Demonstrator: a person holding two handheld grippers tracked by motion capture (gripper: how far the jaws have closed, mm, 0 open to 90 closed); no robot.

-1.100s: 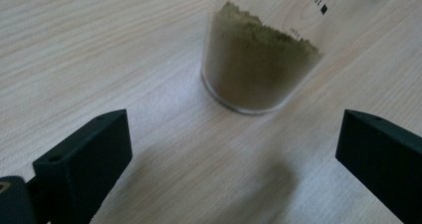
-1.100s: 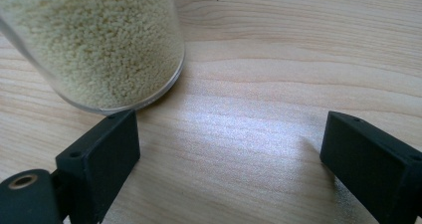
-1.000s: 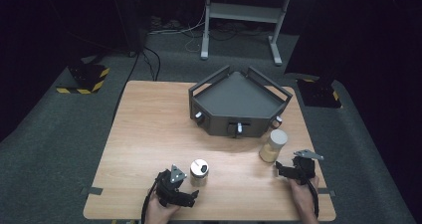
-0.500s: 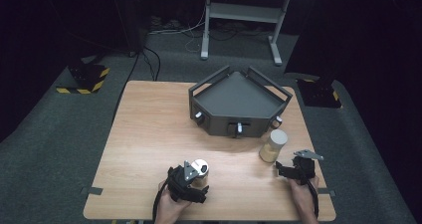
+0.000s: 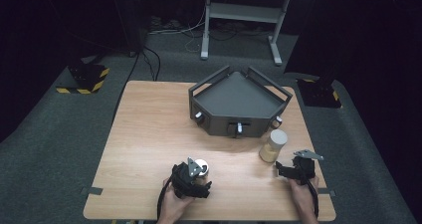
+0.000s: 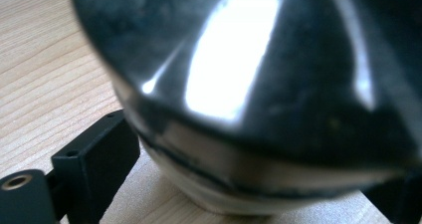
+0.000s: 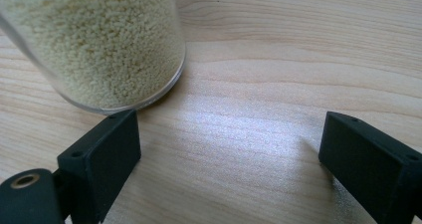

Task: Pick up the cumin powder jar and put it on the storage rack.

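1. Since a second ago the left gripper point(image 5: 196, 176) has slid forward around the small dark jar point(image 6: 259, 99), and its jaws have just been closing with the jar between them.
2. The jar stands near the front edge of the wooden table point(image 5: 149, 129); the left jaw sits against its side, though I cannot tell whether the pads press on it.
3. The right gripper point(image 7: 226, 159) rests on the table, jaws wide apart with bare wood between them.
4. A clear jar of pale grains point(image 7: 104, 45) stands just beside its left jaw.
5. A dark tray point(image 5: 239, 97) sits farther back.
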